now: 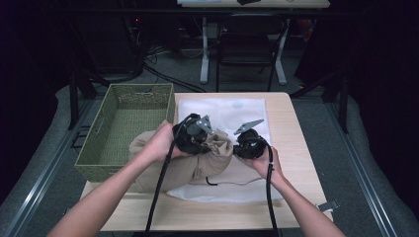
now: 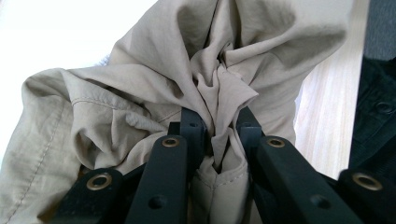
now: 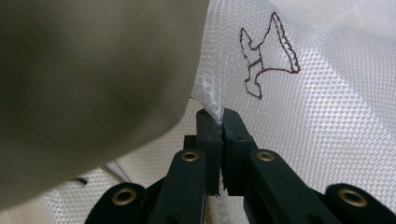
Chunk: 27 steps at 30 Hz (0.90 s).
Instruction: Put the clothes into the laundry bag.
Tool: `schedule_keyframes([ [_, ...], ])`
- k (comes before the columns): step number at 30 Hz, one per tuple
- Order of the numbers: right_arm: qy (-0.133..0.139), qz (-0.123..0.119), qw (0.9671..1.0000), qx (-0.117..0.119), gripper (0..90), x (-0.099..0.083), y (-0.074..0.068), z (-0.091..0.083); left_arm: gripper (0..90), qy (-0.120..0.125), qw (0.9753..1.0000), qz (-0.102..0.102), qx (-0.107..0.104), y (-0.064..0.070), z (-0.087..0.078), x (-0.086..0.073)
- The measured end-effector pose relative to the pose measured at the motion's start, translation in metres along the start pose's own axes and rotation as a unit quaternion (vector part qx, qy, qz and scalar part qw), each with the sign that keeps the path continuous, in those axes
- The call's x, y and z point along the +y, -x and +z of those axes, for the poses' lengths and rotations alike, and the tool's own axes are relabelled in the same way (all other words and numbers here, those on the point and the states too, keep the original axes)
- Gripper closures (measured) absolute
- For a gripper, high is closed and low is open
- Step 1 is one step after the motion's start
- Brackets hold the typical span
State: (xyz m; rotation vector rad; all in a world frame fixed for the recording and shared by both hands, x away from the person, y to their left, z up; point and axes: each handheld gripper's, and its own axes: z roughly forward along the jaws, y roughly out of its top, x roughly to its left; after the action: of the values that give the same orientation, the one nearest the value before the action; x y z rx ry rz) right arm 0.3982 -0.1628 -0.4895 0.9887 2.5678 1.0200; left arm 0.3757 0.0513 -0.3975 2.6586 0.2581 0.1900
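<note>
A pale wooden table (image 1: pixel 289 143) stands on grey floor in a dark room, a green woven basket (image 1: pixel 106 129) at its left edge. On it, the left gripper (image 2: pixel 223 135) has its jaws clamped on a bunched fold of the beige garment (image 2: pixel 140 88). The right gripper (image 3: pixel 220 123) has its jaws pinched almost together on an edge of the white mesh bag (image 3: pixel 327 107), where a brown outline drawing (image 3: pixel 266 56) shows above the jaws.

Tan garment (image 2: pixel 140 93) looks like thin matt woven cloth, all crinkly. White bag (image 3: pixel 327 121) is fine plastic-looking mesh, slight sheen. Table (image 1: pixel 289 128) is pale smooth wood, basket (image 1: pixel 126 126) rough green wicker.
</note>
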Motion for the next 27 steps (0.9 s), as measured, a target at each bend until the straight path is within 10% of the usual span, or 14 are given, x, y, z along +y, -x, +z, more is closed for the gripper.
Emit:
schedule_keyframes([
  [11,-0.007,0.008,0.9999,0.005,88.6,0.000,-0.003,0.003,76.8,-0.022,0.9983,-0.052,-0.010,0.020,0.067,-0.011],
  [14,-0.012,0.006,0.9999,0.007,88.6,0.001,-0.004,0.006,73.2,-0.041,0.9984,-0.040,0.005,0.029,0.087,-0.013],
  [21,-0.013,-0.001,0.9999,0.003,88.5,0.001,-0.005,0.004,41.0,-0.006,0.9988,-0.045,0.017,0.036,0.068,-0.014],
  [27,-0.015,-0.006,0.9998,0.005,88.6,0.002,-0.007,0.004,42.4,-0.018,0.9990,-0.040,0.008,0.047,0.085,-0.022],
])
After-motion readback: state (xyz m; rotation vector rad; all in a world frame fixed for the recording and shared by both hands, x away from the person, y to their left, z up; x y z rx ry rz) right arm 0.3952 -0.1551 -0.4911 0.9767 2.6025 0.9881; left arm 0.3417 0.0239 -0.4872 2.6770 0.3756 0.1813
